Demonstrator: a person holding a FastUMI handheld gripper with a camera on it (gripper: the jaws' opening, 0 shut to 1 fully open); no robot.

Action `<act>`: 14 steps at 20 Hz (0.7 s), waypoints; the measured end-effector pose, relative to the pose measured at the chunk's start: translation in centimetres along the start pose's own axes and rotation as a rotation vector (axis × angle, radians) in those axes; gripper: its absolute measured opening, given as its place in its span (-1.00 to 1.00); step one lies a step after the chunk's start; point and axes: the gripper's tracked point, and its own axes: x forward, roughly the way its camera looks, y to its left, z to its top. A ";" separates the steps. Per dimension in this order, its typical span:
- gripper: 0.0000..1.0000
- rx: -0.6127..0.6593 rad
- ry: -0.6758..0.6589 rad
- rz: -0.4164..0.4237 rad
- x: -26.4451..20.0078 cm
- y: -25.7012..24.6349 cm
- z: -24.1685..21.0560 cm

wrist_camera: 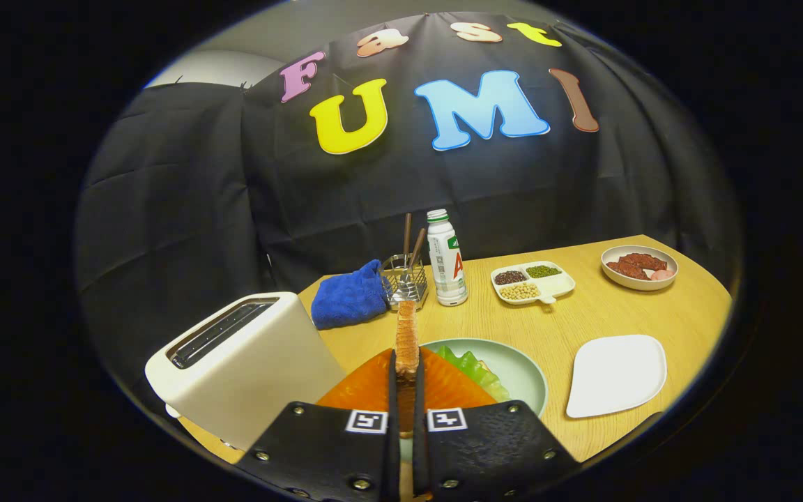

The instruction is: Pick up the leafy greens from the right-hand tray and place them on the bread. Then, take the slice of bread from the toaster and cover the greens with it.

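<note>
My gripper is shut on a slice of toasted bread, which stands on edge between the fingers and juts out ahead of them. Right below it lies a pale green plate with an orange-brown bread slice on it. Leafy greens rest on that slice, to the right of the held bread. The white toaster stands just left of the fingers, and its slot looks dark. To the right of the plate sits a bare white tray.
Beyond the plate stand a blue cloth, a wire holder with utensils and a white bottle. Further right are a divided dish of beans and a bowl of reddish food. The wooden table ends close behind these.
</note>
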 end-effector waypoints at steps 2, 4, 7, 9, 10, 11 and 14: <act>-0.77 -0.022 0.005 -0.014 0.1 -0.5 -0.1; -0.69 -0.056 0.009 -0.039 0.1 -1.2 -0.1; -0.47 -0.111 0.012 -0.068 0.2 -2.0 -0.3; -0.40 -0.137 0.005 -0.088 0.1 -2.6 -0.4; -0.32 -0.146 0.000 -0.092 0.2 -2.7 -0.4; -0.31 -0.153 -0.013 -0.105 0.1 -3.1 -0.3; 0.04 -0.186 -0.046 -0.150 0.2 -4.4 0.3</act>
